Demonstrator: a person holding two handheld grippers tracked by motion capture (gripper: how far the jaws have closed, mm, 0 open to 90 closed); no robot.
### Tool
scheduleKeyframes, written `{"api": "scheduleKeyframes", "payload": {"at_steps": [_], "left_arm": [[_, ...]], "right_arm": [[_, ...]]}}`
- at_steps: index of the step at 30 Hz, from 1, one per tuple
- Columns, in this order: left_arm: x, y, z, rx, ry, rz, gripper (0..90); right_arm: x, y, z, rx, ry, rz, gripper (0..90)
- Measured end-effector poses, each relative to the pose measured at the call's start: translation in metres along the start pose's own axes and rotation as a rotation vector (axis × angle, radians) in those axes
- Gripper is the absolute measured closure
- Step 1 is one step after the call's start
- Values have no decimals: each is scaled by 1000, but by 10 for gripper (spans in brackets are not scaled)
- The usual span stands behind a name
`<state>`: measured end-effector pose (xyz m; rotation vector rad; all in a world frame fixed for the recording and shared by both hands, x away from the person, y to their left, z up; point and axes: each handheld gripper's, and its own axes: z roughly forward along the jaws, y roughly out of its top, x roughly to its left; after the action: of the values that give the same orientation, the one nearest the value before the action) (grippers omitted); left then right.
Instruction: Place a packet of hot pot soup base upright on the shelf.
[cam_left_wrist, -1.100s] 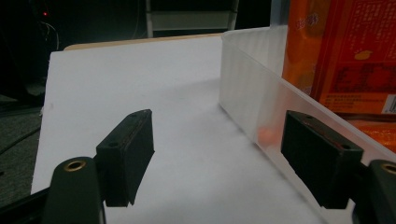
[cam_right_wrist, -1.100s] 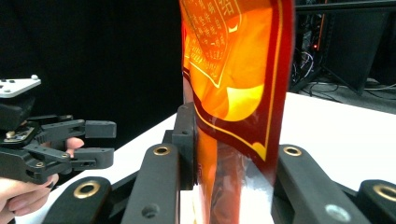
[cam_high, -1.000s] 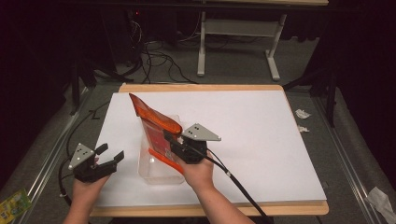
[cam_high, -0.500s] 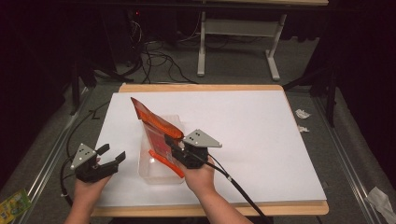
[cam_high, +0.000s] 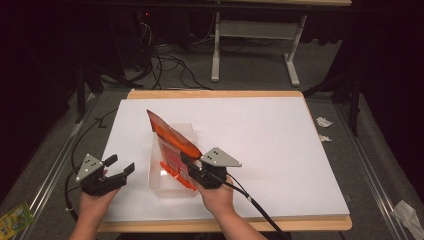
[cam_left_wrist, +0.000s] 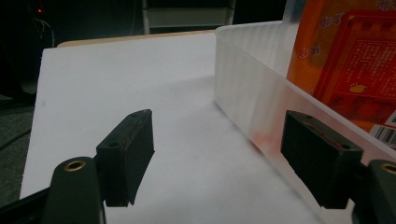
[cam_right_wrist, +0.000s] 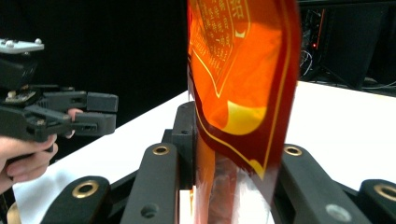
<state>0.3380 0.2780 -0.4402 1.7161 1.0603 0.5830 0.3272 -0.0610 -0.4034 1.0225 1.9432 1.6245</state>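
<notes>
An orange snack packet (cam_high: 172, 140) stands tilted over a clear plastic container (cam_high: 156, 181) on the white table. My right gripper (cam_high: 184, 159) is shut on the packet's lower right edge. In the right gripper view the packet (cam_right_wrist: 238, 56) rises from between the black jaws of the right gripper (cam_right_wrist: 224, 154). My left gripper (cam_high: 121, 165) is open and holds nothing, just left of the container. In the left gripper view the left gripper (cam_left_wrist: 219, 135) has its jaws wide apart beside the container wall (cam_left_wrist: 252, 88), and the packet (cam_left_wrist: 350, 60) shows behind that wall.
The white sheet (cam_high: 280, 140) covers the wooden table, with bare surface to the right and at the back. Cables (cam_high: 165, 55) and a desk frame (cam_high: 250, 45) lie on the floor beyond. Paper scraps (cam_high: 322, 122) lie past the right edge.
My right gripper has drawn the packet slightly nearer and lower over the container. The left gripper has stayed almost still and open.
</notes>
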Motion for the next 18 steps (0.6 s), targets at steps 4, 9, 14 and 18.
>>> {"api": "scheduleKeyframes", "payload": {"at_steps": [4,9,14,18], "left_arm": [[0,-1,1,1,-1,-5,263],[0,0,1,-2,0,-8,263],[0,0,1,-3,3,-1,262],[2,0,0,-5,1,-9,262]], "right_arm": [[-5,-6,-3,-7,-3,28,722],[-15,-11,-6,-3,-4,67,717],[-21,-12,-7,12,-18,69,701],[-24,-11,-7,30,-21,61,683]]}}
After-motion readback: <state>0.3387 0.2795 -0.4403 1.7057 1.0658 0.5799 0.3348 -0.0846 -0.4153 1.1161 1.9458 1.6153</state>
